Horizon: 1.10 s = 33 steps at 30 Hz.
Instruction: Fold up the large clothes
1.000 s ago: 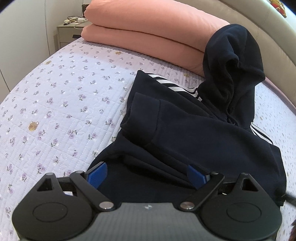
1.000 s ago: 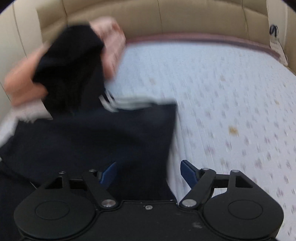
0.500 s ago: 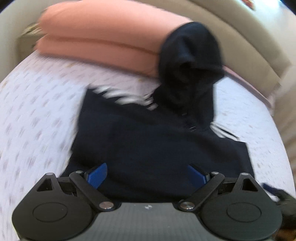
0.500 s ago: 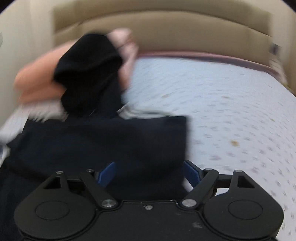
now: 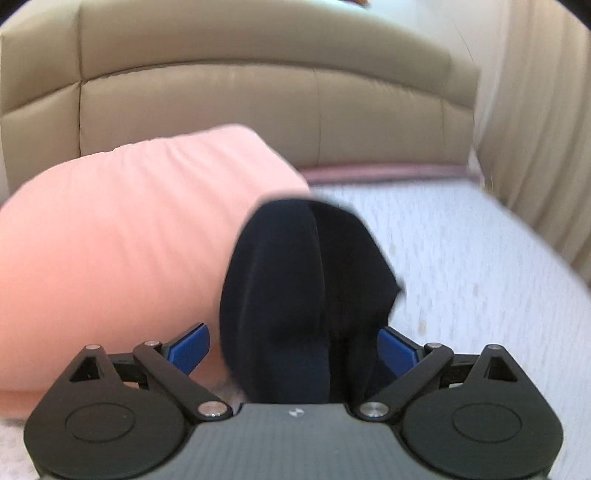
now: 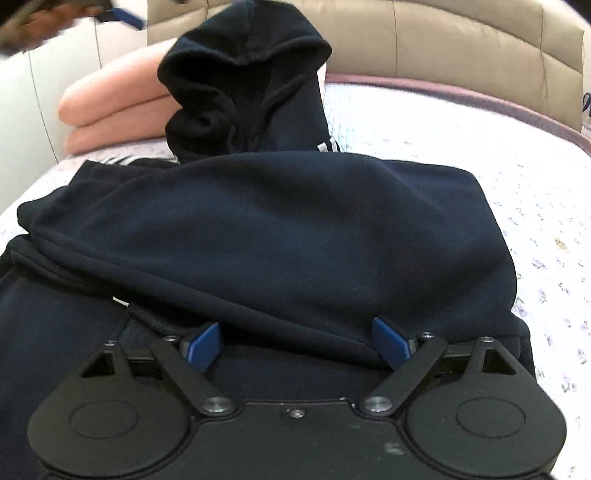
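A navy hoodie (image 6: 277, 229) with white stripes lies folded on the flowered bedspread (image 6: 535, 184). Its hood (image 6: 243, 74) stands up against the pink pillows (image 6: 118, 107). My right gripper (image 6: 297, 343) hovers low over the near fold. Its jaws are opening wide, with fabric below and between the blue pads (image 6: 203, 345), which do not press on it. My left gripper (image 5: 291, 349) is open right in front of the hood (image 5: 295, 266), which bulges between its pads without being pinched. That view is blurred.
A padded beige headboard (image 5: 258, 103) runs behind the bed, and a curtain (image 5: 546, 129) hangs at the right. Bare bedspread (image 5: 461, 240) stretches right of the hoodie. A blurred hand (image 6: 44, 18) with the other gripper shows in the right wrist view's top left corner.
The left gripper swung up from the hoodie's body to the hood, which now fills the space between its pads. The right gripper moved in over the folded body and its jaws spread wider.
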Each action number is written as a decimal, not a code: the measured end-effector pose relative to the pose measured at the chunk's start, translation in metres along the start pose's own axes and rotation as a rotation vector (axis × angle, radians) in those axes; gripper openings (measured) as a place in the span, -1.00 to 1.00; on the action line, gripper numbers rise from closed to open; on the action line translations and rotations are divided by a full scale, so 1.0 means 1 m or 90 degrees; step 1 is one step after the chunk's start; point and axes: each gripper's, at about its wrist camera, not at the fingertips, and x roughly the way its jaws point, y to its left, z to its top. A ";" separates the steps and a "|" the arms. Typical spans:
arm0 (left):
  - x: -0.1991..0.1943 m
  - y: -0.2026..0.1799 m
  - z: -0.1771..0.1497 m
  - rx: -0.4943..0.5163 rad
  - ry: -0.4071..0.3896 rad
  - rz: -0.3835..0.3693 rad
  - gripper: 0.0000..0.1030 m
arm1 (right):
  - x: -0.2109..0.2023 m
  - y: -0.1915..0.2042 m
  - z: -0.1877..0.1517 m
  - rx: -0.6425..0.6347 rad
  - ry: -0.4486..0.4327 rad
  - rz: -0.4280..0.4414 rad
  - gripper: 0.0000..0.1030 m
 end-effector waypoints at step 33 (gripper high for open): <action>-0.057 -0.106 -0.044 0.256 -0.125 -0.117 -0.61 | -0.011 -0.004 0.004 0.030 -0.030 0.014 1.00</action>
